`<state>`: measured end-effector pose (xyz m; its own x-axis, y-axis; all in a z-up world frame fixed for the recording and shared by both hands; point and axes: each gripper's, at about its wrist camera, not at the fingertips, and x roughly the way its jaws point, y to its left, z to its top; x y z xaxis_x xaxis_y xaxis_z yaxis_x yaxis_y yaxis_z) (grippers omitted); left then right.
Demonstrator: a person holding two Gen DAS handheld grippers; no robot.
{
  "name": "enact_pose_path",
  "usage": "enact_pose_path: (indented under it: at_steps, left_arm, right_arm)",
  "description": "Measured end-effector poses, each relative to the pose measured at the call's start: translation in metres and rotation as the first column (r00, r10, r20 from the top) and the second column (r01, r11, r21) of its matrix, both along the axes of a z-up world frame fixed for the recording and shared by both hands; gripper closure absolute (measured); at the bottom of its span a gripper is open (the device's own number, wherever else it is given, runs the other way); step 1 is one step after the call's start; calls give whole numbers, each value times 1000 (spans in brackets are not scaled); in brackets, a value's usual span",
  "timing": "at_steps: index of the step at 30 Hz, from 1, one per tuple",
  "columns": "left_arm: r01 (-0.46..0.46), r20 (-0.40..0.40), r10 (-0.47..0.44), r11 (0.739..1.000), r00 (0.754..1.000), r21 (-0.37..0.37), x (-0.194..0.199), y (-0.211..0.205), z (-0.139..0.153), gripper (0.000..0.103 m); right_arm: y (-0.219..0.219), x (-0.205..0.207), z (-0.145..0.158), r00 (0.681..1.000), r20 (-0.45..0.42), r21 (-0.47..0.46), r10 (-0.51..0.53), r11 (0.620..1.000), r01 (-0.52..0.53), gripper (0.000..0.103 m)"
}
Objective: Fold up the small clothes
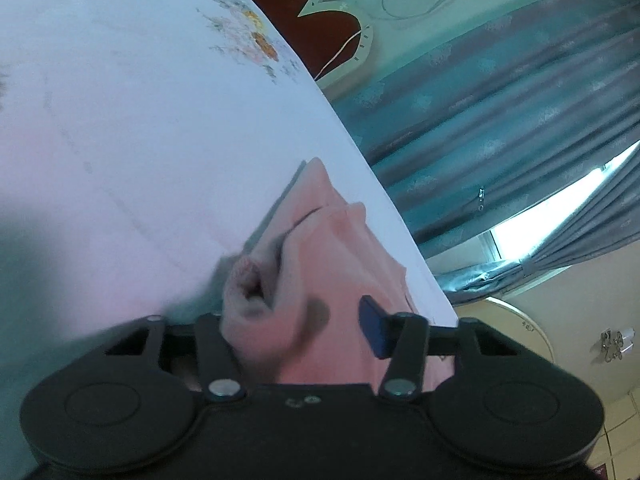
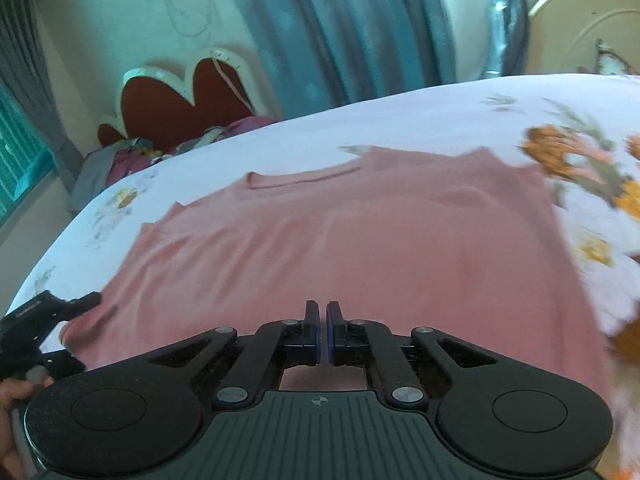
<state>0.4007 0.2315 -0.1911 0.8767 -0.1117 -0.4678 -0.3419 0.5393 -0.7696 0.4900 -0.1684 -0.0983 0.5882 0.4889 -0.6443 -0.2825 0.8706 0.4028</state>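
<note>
A pink top (image 2: 360, 248) lies spread flat on the flowered white bedsheet (image 2: 440, 120), neckline towards the far side. My right gripper (image 2: 322, 320) hovers over its near hem, jaws shut with nothing between them. My left gripper (image 1: 292, 312) is at the garment's left corner, also visible as a black frame (image 2: 60, 312) in the right wrist view. A bunched sleeve of the pink top (image 1: 280, 280) sits between its fingers and hides the left one. The right finger's blue pad (image 1: 374, 328) shows bare, standing just off the cloth.
A red heart-shaped headboard (image 2: 180, 100) stands at the far left with a pile of clothes (image 2: 128, 160) below it. Blue-grey curtains (image 2: 340, 32) hang behind the bed. The bed's edge (image 1: 380, 184) runs close past the sleeve. A hand (image 2: 12, 400) holds the left gripper.
</note>
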Motion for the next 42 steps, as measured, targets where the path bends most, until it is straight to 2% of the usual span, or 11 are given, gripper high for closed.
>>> enact_pose_path:
  at_steps: [4,5,10,13,15,20,24,31,37,40,42]
  left_arm:
    - [-20,-26,20,1000,999,-20,10,7,-10,92]
    - [-24,-23,23,999,999,-40,9,8,-13,94]
    - [-38,108,48,995,993,-92,-10,7,-10,95]
    - [-34,80,43,994,996,-105,-13,10,-23,92]
    - [-37,88,48,992,995,-123,-12,11,-25,91]
    - [-54,63,62,991,996,-124,-6,9,-22,92]
    - [-39,49,43,996,998,-84,2,6,-13,94]
    - [53,142,-54,999,988,10,12,-19,31,95]
    - [187,216,-202,979,955,86,35,-75,81,95]
    - [286,216,-307,950,927,123,51,-119,104,95]
    - [369,228,-395,917,890,149,61,-155,114,95]
  right_arm:
    - [26,24,-4,1000,-8,-8,16,1000,-16,98]
    - [30,29,-5,1000,-10,-11,15,1000,-15,98]
    - [48,40,-10,1000,-7,-40,24,999,-24,98]
    - [57,46,-13,999,-6,-40,45,998,-45,98]
    - [68,52,-25,996,-55,-113,70,991,-76,98]
    - [72,49,-21,997,-18,-110,81,990,-82,98]
    - [77,52,-33,997,-38,-126,65,990,-70,99]
    - [71,47,-35,999,-34,-83,41,996,-44,99]
    - [51,52,-32,998,-54,18,31,999,-30,99]
    - [4,45,-17,997,-34,102,-69,992,72,98]
    - [-36,39,-10,989,-42,151,-141,978,146,98]
